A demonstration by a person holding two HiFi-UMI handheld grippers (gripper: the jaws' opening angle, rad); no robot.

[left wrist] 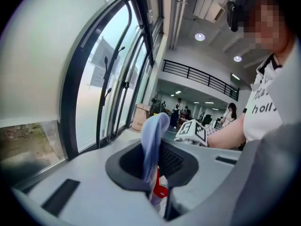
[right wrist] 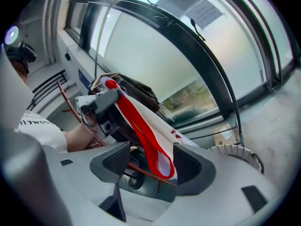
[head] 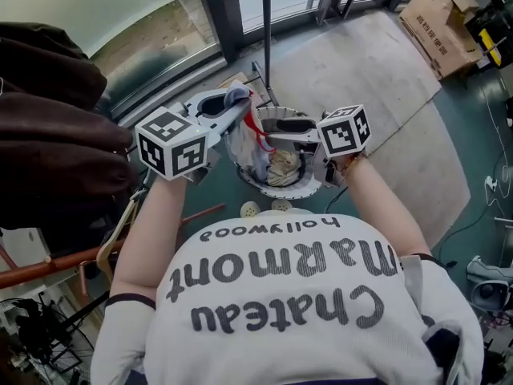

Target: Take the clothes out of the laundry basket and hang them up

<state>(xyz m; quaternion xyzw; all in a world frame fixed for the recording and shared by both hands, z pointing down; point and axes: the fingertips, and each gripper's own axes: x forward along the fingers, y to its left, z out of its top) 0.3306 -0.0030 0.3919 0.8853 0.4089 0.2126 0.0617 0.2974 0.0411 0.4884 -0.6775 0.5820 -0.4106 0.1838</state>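
Tightly, left gripper (left wrist: 157, 173) pinches garment (left wrist: 153, 140); right gripper (right wrist: 153, 166) gapes.

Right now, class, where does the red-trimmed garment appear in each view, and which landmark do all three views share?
Head view: garment at centre, between both tongs.
Left gripper view: garment low centre, pinched in the left tongs.
Right gripper view: garment at centre, hanging between the open right tongs.
Shared landmark: dark window frame.
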